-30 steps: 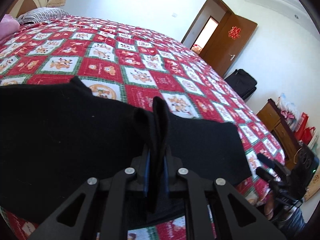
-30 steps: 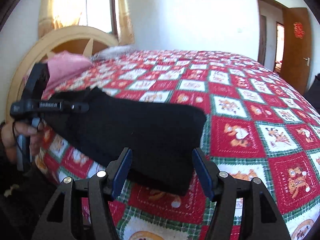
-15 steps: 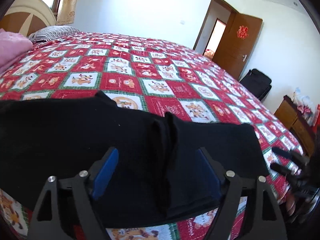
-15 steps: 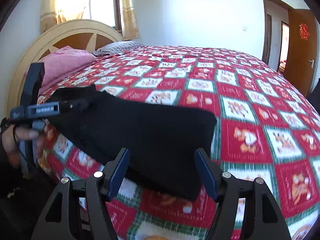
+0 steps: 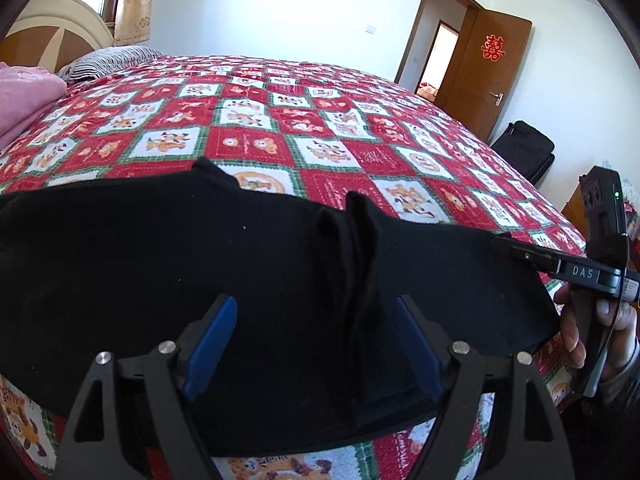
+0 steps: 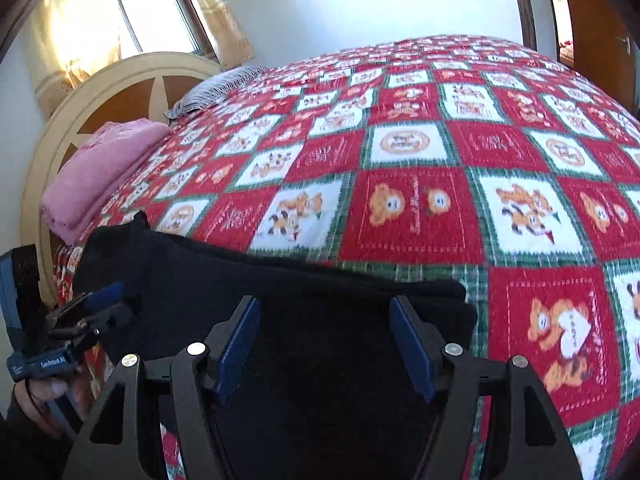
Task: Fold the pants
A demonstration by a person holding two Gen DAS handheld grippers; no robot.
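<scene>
I find both my left gripper (image 5: 312,340) and right gripper (image 6: 326,344) with jaws apart, the left's just opened, over the black pants (image 5: 160,260) on the bed (image 5: 360,136).

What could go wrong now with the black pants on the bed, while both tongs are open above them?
1. The raised ridge in the black pants, between the open left tongs, may stay as a crease in the fold.
2. The pants lie near the edge of the bed; a pull toward the person might slide them off.
3. The open right tongs may grab only the top layer.

White walls (image 5: 280,8) enclose the room. Sun floods a curtained window (image 6: 156,20) behind the arched headboard (image 6: 132,92). A brown door (image 5: 492,76) stands open.
</scene>
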